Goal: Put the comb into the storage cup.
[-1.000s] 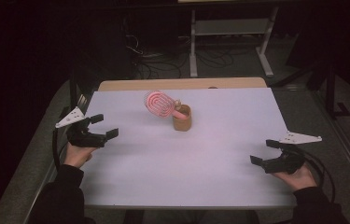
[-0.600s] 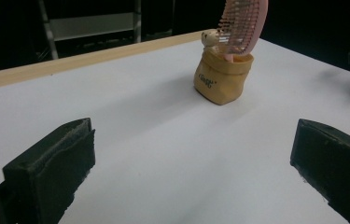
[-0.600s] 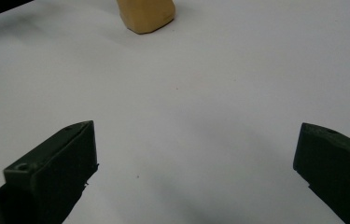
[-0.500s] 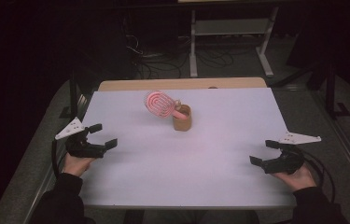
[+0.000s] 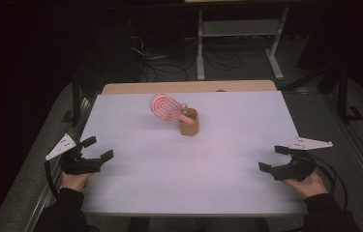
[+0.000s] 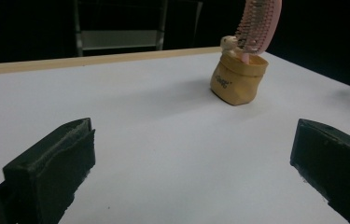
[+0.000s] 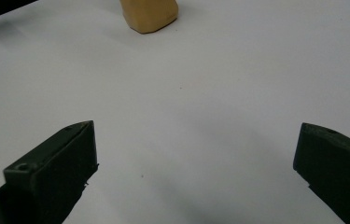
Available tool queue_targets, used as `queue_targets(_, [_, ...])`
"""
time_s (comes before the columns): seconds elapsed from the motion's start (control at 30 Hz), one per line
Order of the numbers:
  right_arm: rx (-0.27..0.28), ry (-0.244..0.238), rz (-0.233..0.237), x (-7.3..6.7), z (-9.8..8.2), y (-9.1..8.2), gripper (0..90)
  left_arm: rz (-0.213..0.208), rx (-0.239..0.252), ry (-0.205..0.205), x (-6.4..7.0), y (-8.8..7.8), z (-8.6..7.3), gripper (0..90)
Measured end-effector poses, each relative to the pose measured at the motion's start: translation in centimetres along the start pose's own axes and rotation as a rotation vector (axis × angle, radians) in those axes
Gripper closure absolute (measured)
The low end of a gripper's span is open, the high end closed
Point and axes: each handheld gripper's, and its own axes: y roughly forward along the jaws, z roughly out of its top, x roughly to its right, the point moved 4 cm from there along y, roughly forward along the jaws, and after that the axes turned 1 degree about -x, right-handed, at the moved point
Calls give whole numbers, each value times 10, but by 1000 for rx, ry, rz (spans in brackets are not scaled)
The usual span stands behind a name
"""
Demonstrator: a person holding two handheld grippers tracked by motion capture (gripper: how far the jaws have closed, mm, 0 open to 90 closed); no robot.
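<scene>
Grippers resting wide open: left gripper (image 5: 95, 154) and right gripper (image 5: 277, 159) | pink hairbrush (image 6: 256, 25) standing in tan pouch (image 6: 237, 79), well ahead of your jaws | you're likely readying a reach; approach level, avoid tipping the pouch.

Left gripper (image 5: 97, 150) seemingly nearer the table's (image 5: 218, 183) near-left edge, fingers apart.
</scene>
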Motion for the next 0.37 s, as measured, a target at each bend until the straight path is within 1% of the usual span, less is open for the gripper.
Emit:
queue_targets(0.03, [2, 0, 0, 0, 0, 0, 0, 16, 6, -1, -1, -4, -2, 0])
queue_targets(0.07, [4, 0, -1, 0, 0, -1, 0, 16, 6, -1, -1, -4, -2, 0])
queue_targets(0.17, [5, 4, -2, 0, 0, -2, 0, 35, 13, -1, -3, -9, -5, 0])
queue_targets(0.27, [8, 5, 2, 0, 0, -2, 0, 40, 24, -10, -4, -13, -7, 0])
queue_targets(0.33, [7, 7, 1, 0, -1, -2, 0, 40, 18, 3, -3, -13, -8, 0])
queue_targets(0.37, [7, 7, 1, 0, -1, -2, 0, 40, 18, 3, -3, -13, -8, 0])
